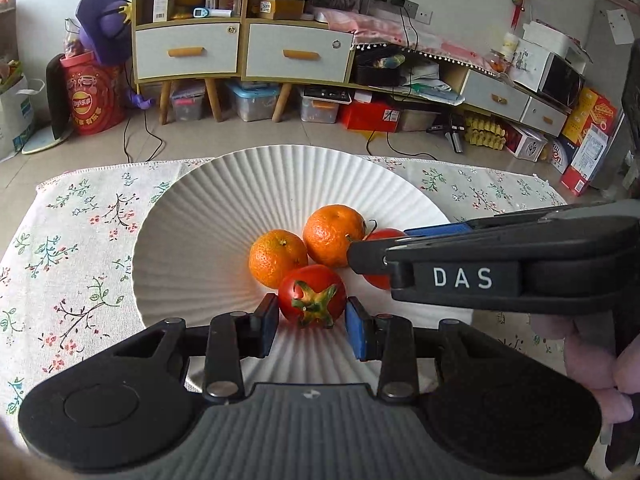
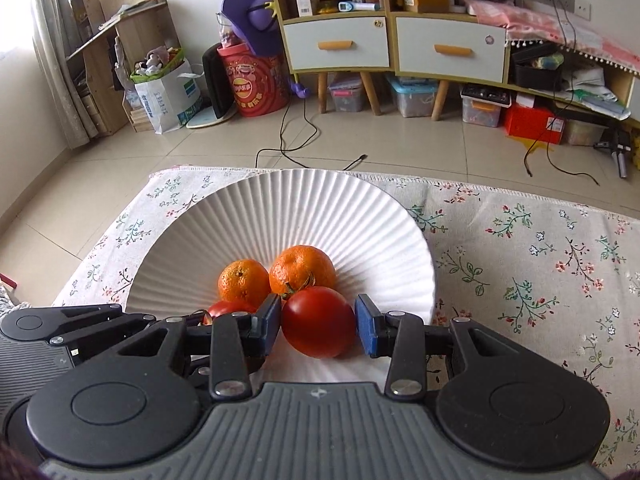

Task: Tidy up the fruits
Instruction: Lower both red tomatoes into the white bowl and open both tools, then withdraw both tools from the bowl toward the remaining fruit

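Observation:
A white ribbed plate (image 1: 280,176) (image 2: 300,200) on a floral cloth holds two oranges (image 1: 278,258) (image 1: 334,236), also visible in the right wrist view (image 2: 243,284) (image 2: 303,270). My left gripper (image 1: 312,326) is shut on a red tomato (image 1: 312,296) with a green calyx, low over the plate's near side. My right gripper (image 2: 319,322) is shut on a second, smooth red tomato (image 2: 319,322), just right of the first. In the left wrist view the right gripper (image 1: 384,248) comes in from the right, half hiding its tomato (image 1: 378,276). The left gripper's tomato (image 2: 228,310) peeks out at the left.
The floral tablecloth (image 1: 80,232) (image 2: 540,260) spreads to both sides of the plate. Its far edge drops to a tiled floor (image 2: 360,140) with cables, cabinets and storage boxes beyond. A person's fingers (image 1: 600,364) grip the right tool's handle.

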{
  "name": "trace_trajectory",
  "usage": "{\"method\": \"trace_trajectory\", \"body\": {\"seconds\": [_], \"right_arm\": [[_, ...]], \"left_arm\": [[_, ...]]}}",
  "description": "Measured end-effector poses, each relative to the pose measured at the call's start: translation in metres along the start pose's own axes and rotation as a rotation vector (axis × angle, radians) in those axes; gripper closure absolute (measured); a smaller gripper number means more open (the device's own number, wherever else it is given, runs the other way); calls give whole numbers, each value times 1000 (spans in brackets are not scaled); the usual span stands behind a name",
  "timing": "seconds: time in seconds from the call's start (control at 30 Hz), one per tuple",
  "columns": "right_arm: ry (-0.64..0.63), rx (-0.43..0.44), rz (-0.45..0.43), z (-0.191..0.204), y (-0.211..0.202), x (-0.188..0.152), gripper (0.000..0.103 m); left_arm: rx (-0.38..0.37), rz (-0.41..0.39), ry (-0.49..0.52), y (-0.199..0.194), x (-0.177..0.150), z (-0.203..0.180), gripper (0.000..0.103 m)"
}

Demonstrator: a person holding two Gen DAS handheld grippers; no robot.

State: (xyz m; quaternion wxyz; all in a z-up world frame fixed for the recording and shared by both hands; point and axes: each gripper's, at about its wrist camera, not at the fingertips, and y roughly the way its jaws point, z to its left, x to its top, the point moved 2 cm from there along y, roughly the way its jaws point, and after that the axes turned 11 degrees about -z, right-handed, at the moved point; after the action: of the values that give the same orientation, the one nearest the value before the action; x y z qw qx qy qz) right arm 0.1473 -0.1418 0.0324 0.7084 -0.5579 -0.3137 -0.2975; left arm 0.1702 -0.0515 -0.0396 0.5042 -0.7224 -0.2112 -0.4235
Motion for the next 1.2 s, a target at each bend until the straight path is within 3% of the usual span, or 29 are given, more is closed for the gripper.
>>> {"method": "trace_trajectory", "body": {"seconds": [0.27,0.37,0.43,0.8,0.93,1.07,1.2], "right_arm": [[32,25,-18,1,-1,2,66],[33,32,-30,1,-6,5,64],[34,35,-38,0,-11,7,56],[74,4,-62,-13,-44,10,29],[68,-8,-56,-15,-57,8,19],[79,-10,-61,-15,-72,6,10],[74,-18,-72,-14,-80,2,3]], "left_arm": [[-6,-20,9,1,1,-5,69],[-5,-12,17,-2,2,-5,60],[-6,-11,26,-2,3,-5,51],[14,-36,58,-31,13,-12,32],[23,-46,50,-46,14,-11,20],[25,-32,-1,-58,13,-7,18],[38,-36,17,-71,11,-5,13]]}}
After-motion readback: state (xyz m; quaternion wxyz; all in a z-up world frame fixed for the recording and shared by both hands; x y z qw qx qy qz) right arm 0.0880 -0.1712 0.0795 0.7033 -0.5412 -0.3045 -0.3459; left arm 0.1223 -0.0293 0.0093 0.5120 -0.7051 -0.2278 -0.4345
